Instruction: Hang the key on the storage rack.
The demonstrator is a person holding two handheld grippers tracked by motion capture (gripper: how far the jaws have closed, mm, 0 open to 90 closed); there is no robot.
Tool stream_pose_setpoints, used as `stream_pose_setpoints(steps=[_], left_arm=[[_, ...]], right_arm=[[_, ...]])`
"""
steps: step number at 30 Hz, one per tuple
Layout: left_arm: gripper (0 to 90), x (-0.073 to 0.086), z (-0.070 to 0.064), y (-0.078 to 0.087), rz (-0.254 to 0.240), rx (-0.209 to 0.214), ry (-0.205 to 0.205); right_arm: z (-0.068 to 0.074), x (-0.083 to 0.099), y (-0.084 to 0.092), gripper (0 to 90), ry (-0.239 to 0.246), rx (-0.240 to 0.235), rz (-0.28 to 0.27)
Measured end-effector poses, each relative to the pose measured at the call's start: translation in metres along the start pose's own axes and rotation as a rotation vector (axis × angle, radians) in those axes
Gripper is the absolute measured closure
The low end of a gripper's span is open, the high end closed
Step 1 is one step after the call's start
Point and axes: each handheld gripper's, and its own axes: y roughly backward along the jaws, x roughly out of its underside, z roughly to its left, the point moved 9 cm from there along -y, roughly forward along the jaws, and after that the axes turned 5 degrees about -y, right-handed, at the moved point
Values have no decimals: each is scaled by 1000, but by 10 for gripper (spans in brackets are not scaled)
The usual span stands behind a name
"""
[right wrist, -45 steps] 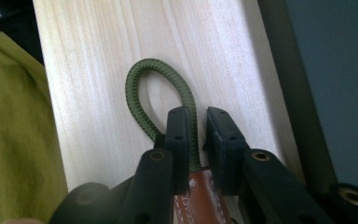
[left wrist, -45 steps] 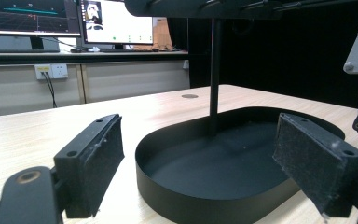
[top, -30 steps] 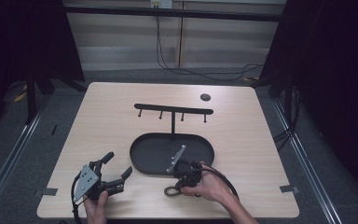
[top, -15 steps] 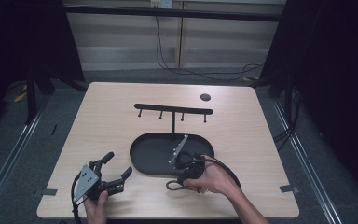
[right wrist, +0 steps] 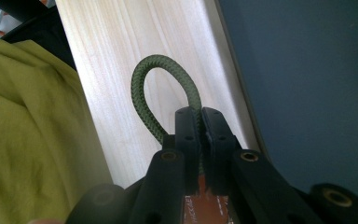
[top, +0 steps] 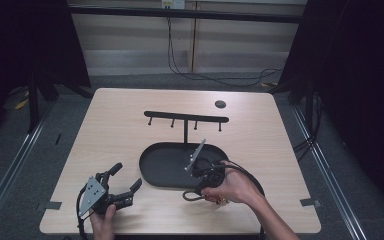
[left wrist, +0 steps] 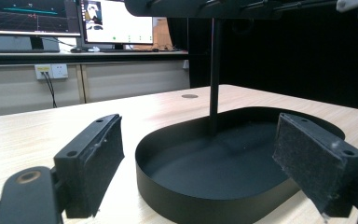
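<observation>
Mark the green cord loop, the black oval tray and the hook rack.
green cord loop (right wrist: 142,81): right gripper view, left side of the arc.
black oval tray (left wrist: 177,200): left gripper view, near outer wall.
hook rack (top: 186,117): high view, crossbar middle.

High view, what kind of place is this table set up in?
Probably a lab recording station: a light wooden table framed by black curtains, computer monitors on a side counter, and cables trailing from a wall socket.

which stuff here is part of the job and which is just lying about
In the job:
- right gripper, shut on green cord loop
- black tray
- hook stand

Lying about:
- left gripper, open, resting on table
- small dark disc
</observation>
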Motion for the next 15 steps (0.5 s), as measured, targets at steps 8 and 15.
stream_pose_setpoints(steps=[8,15], left_arm=[[156,0,0,0,-1,-1,2],[156,0,0,0,0,0,0]], right_arm=[[0,-2,15,860,-6,23,2],[-2,-1,30,860,-26,45,9]])
